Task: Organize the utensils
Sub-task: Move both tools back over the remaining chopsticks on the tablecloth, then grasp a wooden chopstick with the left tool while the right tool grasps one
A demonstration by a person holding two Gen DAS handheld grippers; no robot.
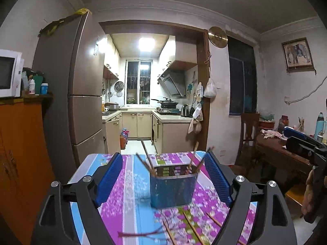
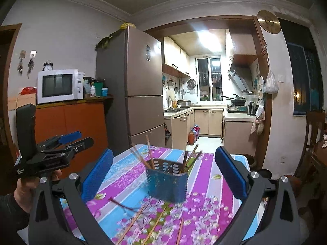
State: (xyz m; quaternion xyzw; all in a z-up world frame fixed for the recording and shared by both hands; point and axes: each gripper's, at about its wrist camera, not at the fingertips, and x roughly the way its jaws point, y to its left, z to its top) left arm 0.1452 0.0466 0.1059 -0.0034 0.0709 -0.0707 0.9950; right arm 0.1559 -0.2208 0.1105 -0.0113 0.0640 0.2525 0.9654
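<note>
A blue utensil holder (image 1: pixel 173 187) stands on the floral tablecloth (image 1: pixel 130 185), with several chopsticks (image 1: pixel 147 163) leaning in it. Loose chopsticks (image 1: pixel 192 227) lie on the cloth in front of it. My left gripper (image 1: pixel 163 181) is open and empty, its blue pads (image 1: pixel 109 180) on either side of the holder, above the table. In the right wrist view the holder (image 2: pixel 168 185) stands ahead, with loose chopsticks (image 2: pixel 153 226) near me. My right gripper (image 2: pixel 164 177) is open and empty. The left gripper (image 2: pixel 61 149) shows at the left, held by a hand.
A fridge (image 1: pixel 85 94) and an orange cabinet (image 1: pixel 22 143) with a microwave (image 2: pixel 59 85) stand left of the table. The kitchen doorway (image 1: pixel 151 81) is ahead. A wooden table with clutter (image 1: pixel 286 143) and a chair (image 1: pixel 248 130) are to the right.
</note>
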